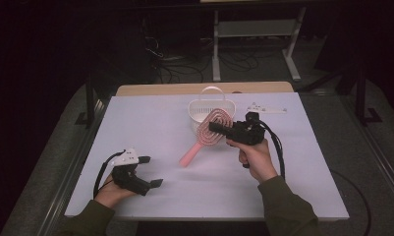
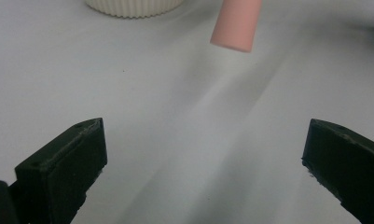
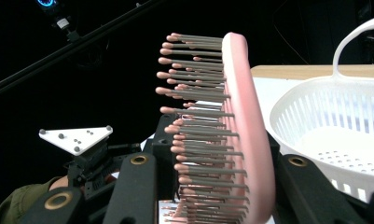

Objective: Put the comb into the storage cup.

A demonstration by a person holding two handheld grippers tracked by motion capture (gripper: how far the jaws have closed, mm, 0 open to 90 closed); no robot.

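The hairbrush (image 1: 208, 132) is pink all over — head, back and handle — with grey bristles tipped in pink beads. Just behind the hairbrush, the basket (image 1: 198, 109) is white, its walls patterned with thin upright slots and its floor dotted with small holes. Under both lies a plain white table (image 1: 150, 123), edged at the far side by a pale wood strip (image 1: 160, 89). The right gripper (image 1: 215, 126) is black with brass-coloured screws; the left gripper (image 1: 151, 171) is black too — its top plate light grey.
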